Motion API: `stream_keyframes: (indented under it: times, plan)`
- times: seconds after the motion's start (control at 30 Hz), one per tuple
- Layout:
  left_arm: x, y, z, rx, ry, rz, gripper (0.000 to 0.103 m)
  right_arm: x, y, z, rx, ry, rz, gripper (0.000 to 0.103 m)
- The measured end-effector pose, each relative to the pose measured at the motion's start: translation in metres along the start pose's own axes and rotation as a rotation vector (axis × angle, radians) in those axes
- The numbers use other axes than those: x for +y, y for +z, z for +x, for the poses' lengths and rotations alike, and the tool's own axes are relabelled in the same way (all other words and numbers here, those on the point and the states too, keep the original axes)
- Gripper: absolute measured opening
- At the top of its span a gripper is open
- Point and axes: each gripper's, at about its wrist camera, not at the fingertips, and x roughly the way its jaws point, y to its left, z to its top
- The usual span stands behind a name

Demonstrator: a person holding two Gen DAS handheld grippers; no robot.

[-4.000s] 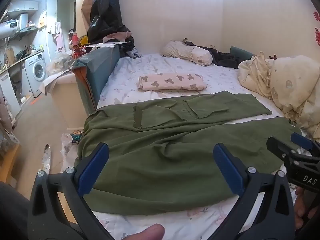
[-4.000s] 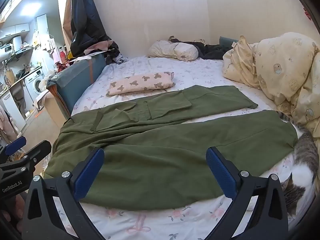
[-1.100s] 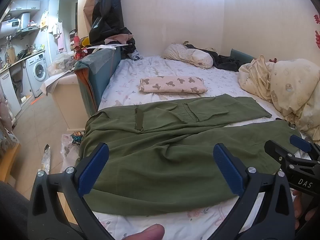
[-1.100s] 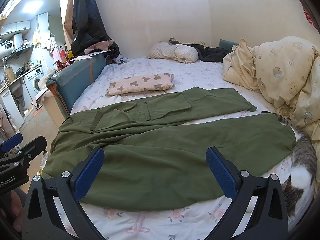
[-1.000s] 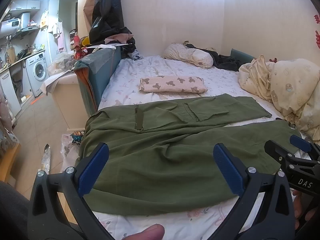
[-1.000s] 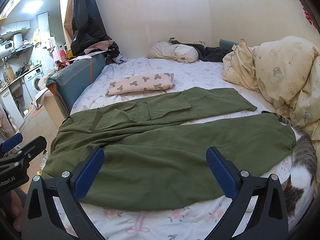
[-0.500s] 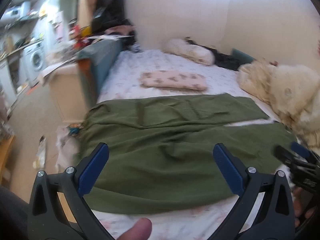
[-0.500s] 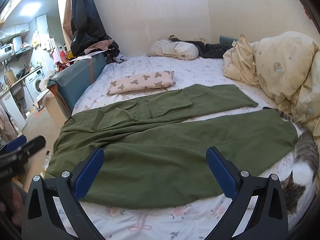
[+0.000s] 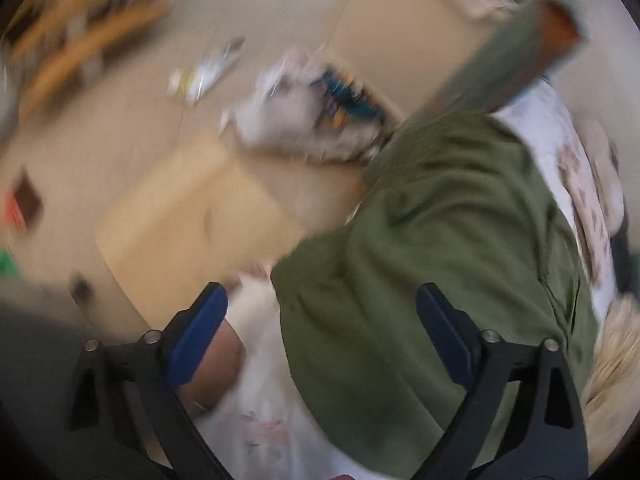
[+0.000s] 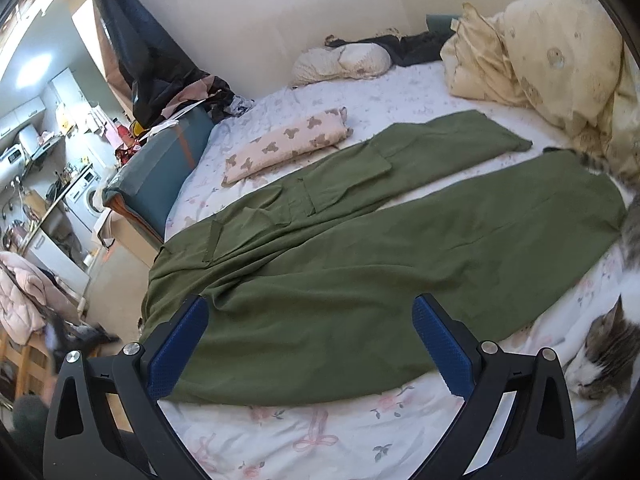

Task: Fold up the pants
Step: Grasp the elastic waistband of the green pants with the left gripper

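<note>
- Nearest the right wrist camera: right gripper point(image 10: 310, 340), jaws spread wide, nothing gripped, above the near edge of the green pants point(image 10: 360, 264).
- Pants lie spread flat across the floral bed sheet point(image 10: 312, 436), waist toward the left bed edge, legs running right.
- Cat point(image 10: 604, 356) lies on the sheet just right of the pants hem.
- Left gripper point(image 9: 320, 320), view blurred, points steeply down at the waist corner of the pants point(image 9: 440, 260); jaws wide but closing, cloth between them, not pinched.
- Beyond: folded bear-print cloth point(image 10: 288, 144), then pillow point(image 10: 344, 60) by the wall.
- Containers: cardboard box point(image 9: 192, 216) on the floor beside the bed, contents unclear.
</note>
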Motion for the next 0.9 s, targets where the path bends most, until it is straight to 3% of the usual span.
stream_keyframes:
  times: [0.07,0.13,0.23,0.3,0.33,0.37,0.4,0.47,0.6,0.7,0.8,0.9]
  plan:
    - [0.016,-0.018,0.029,0.095,-0.041,-0.096,0.086,-0.002,0.0,0.002,0.008,-0.009,0.014,0.103]
    - [0.027,-0.035,0.045,0.143,-0.112,-0.206,0.087,-0.004,-0.001,0.003,0.016,-0.02,0.022,0.103]
    - [0.036,-0.04,0.055,0.134,-0.162,-0.274,0.086,-0.006,-0.002,0.005,0.025,-0.031,0.025,0.103]
    - [0.041,-0.039,0.063,0.133,-0.222,-0.317,0.059,-0.007,-0.002,0.007,0.03,-0.033,0.028,0.103]
    - [0.04,-0.033,0.071,0.16,-0.262,-0.32,0.055,-0.008,0.0,0.007,0.03,-0.034,0.032,0.103]
    - [0.036,-0.032,0.069,0.156,-0.271,-0.31,0.04,-0.007,0.0,0.007,0.027,-0.035,0.033,0.103]
    - [0.03,-0.028,0.066,0.142,-0.271,-0.287,0.021,-0.007,0.0,0.007,0.026,-0.036,0.032,0.103]
    - [0.017,-0.021,0.041,0.076,-0.214,-0.2,0.009,-0.007,0.001,0.007,0.021,-0.039,0.027,0.103]
    - [0.002,-0.01,-0.005,-0.006,-0.251,-0.128,0.006,-0.007,0.001,0.008,0.018,-0.045,0.014,0.103]
    - [-0.031,-0.006,-0.053,-0.086,-0.221,0.064,0.005,-0.01,-0.002,0.012,0.049,-0.025,0.034,0.103]
    - [-0.061,-0.007,-0.092,-0.167,-0.154,0.226,0.005,-0.02,-0.019,0.036,0.193,0.072,0.142,0.103]
    - [-0.077,-0.006,-0.104,-0.2,-0.129,0.294,0.005,-0.031,-0.05,0.067,0.347,0.156,0.301,0.103]
